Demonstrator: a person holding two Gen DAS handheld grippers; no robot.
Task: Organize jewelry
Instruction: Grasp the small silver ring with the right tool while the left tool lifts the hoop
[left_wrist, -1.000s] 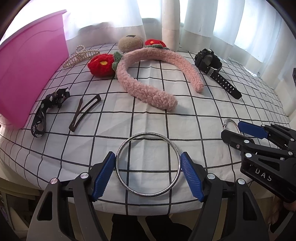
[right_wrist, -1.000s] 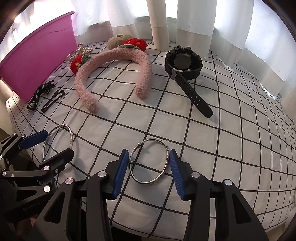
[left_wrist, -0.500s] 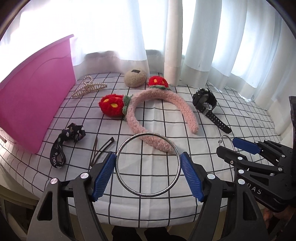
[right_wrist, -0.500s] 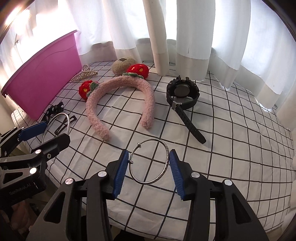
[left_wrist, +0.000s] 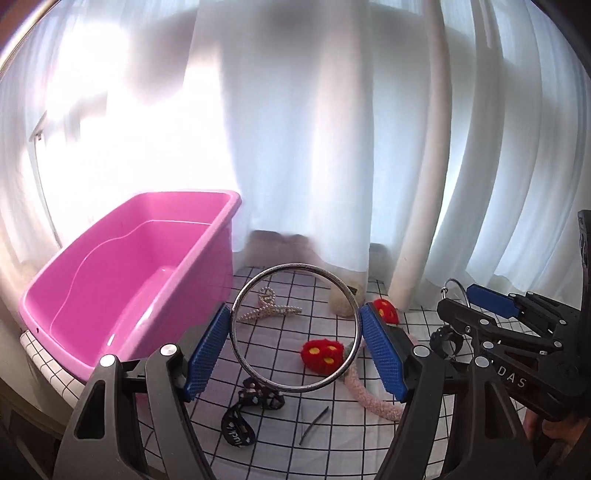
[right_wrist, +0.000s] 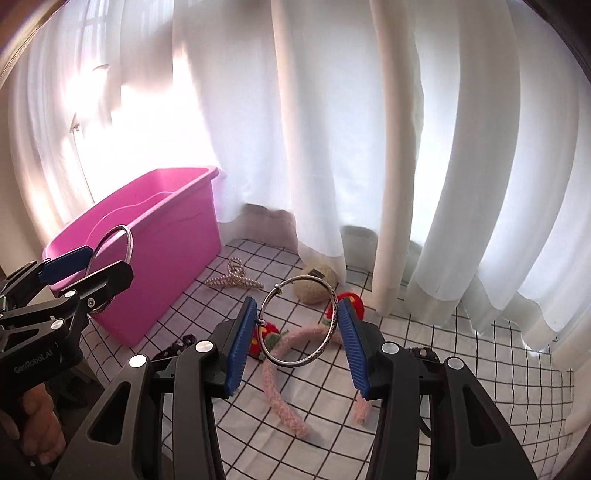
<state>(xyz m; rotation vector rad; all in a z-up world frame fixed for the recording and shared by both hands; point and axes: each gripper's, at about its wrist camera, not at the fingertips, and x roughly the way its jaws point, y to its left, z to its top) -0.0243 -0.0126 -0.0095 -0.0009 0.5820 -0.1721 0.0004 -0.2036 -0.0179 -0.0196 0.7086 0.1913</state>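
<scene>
My left gripper (left_wrist: 295, 349) is shut on a large plain silver bangle (left_wrist: 242, 354) and holds it in the air above the checked table, right of the empty pink bin (left_wrist: 122, 280). My right gripper (right_wrist: 297, 328) is shut on a smaller silver bangle with a clasp (right_wrist: 334, 314), also lifted above the table. Each gripper shows in the other's view: the right one at the right edge (left_wrist: 458, 308), the left one at the left edge (right_wrist: 88, 267), in front of the pink bin (right_wrist: 166, 236).
On the checked cloth (right_wrist: 461, 369) lie a pearl hair claw (left_wrist: 269, 310), a pink fuzzy headband (right_wrist: 280, 402) with red knitted flowers (left_wrist: 321, 352), a beige puff (right_wrist: 316, 284), a black bow clip (left_wrist: 240, 421), a thin dark clip (left_wrist: 314, 424) and a black watch (right_wrist: 424, 354). White curtains hang behind.
Both grippers have risen from the table with their bangles and tilted up. The view has turned left, so the pink bin's inside now shows.
</scene>
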